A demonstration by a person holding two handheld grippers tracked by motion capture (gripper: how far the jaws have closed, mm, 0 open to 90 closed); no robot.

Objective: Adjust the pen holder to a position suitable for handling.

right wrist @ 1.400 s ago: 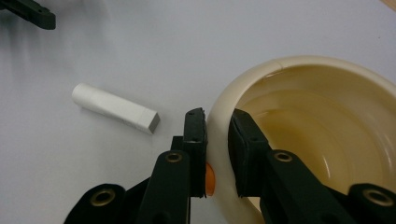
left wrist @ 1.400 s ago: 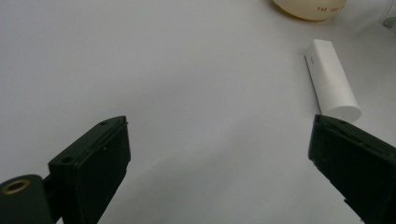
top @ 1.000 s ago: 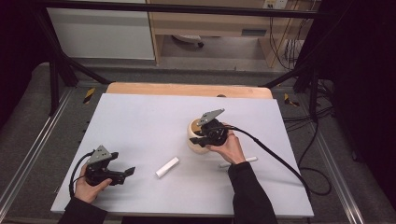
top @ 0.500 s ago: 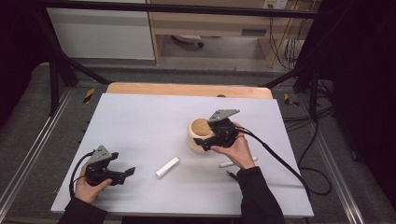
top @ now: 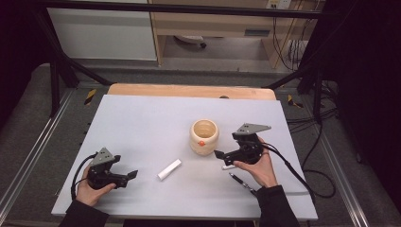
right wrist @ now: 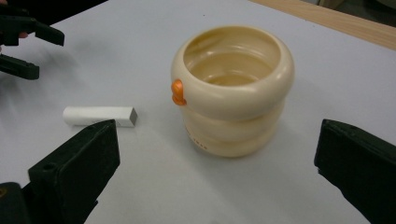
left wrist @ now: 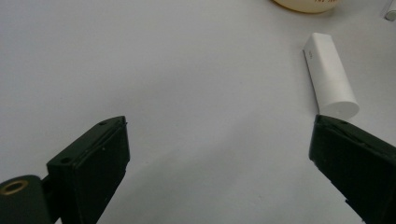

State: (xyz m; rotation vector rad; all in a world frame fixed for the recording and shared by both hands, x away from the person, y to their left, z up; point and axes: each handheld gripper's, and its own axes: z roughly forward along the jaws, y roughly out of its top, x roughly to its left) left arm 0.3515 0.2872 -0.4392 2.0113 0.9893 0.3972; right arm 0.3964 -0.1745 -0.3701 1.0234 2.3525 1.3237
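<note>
A cream ringed cup [top: 204, 136] with a small orange knob stands upright and empty at mid-table. My right gripper [top: 221, 158] sits just right of it and nearer the person. Its jaws have just been opening and now stand wide with nothing between them. In the right gripper view the cup [right wrist: 233, 88] stands ahead of the open right gripper [right wrist: 217, 135]. A white stick [top: 169, 169] lies flat left of the cup. My left gripper [top: 131, 175] rests open at the front left and points at the stick [left wrist: 329, 79], with the left gripper [left wrist: 219, 122] empty.
A short white piece [top: 228, 166] and a black pen [top: 241, 182] lie on the grey table [top: 142, 123] by the right hand. A wooden strip [top: 189, 91] runs along the far edge. Cables trail off the right side.
My right gripper has drawn back from the cup to the right and toward the person, and its jaws have opened wide. The cup stays upright. The left gripper has not moved.
</note>
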